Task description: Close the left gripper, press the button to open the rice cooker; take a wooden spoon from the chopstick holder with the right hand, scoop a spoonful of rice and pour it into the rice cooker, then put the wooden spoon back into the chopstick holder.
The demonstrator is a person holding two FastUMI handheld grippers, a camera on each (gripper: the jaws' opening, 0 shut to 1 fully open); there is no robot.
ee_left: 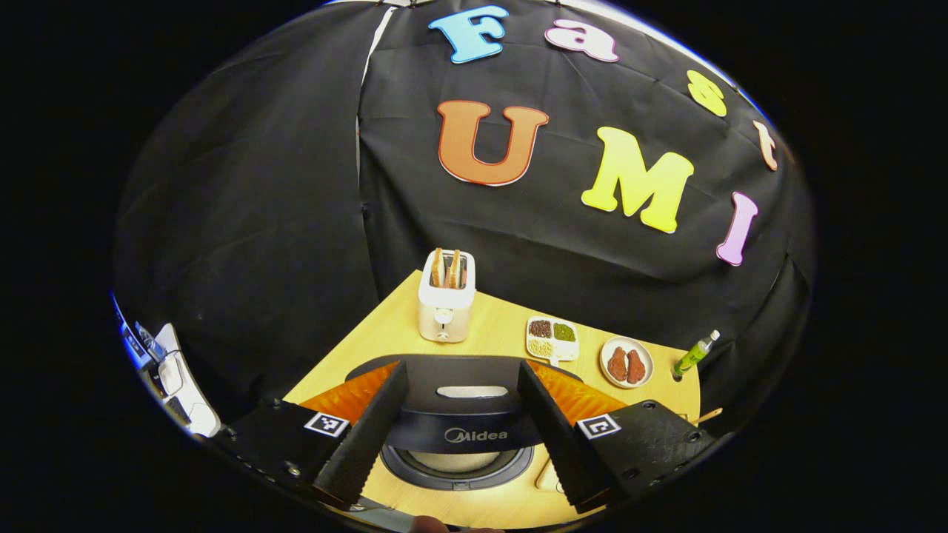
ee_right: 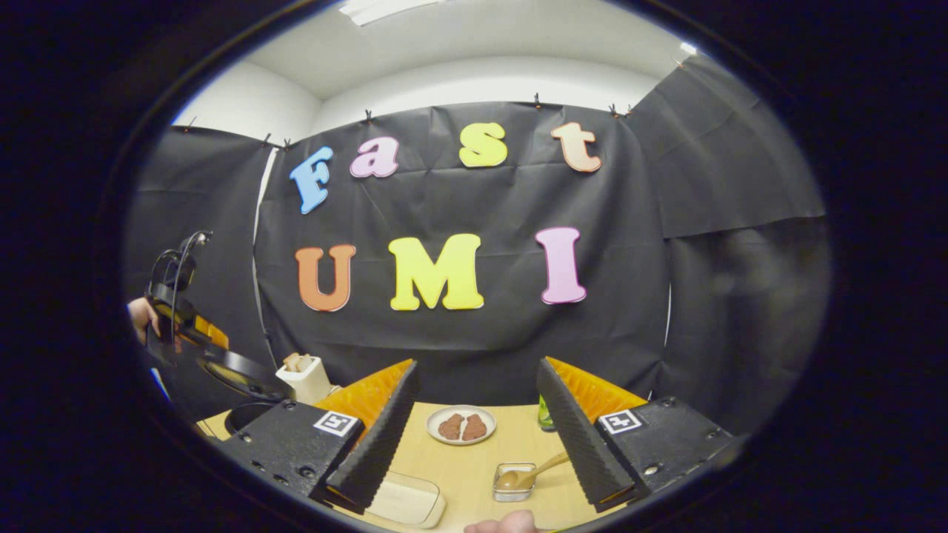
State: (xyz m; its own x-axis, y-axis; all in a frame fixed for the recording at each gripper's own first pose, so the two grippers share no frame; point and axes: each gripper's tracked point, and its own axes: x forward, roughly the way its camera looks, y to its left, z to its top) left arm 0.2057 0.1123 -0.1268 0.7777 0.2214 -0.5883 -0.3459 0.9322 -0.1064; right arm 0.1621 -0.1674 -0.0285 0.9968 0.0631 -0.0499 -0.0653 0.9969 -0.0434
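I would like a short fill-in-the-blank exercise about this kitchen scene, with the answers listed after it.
1. The lid of the rice cooker stands ____.
2. The toaster holds two slices of ____.
3. The wooden spoon rests in a small metal ____.
4. The fingers of the right gripper are spread ____.

Missing words: open; bread; holder; apart

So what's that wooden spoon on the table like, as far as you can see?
The wooden spoon looks like pale brown wood, with a rounded bowl and a slim handle. Its bowl rests in a small square metal-looking holder; the handle leans over the rim, slanting up to the right, towards the right gripper. Nothing grips it.
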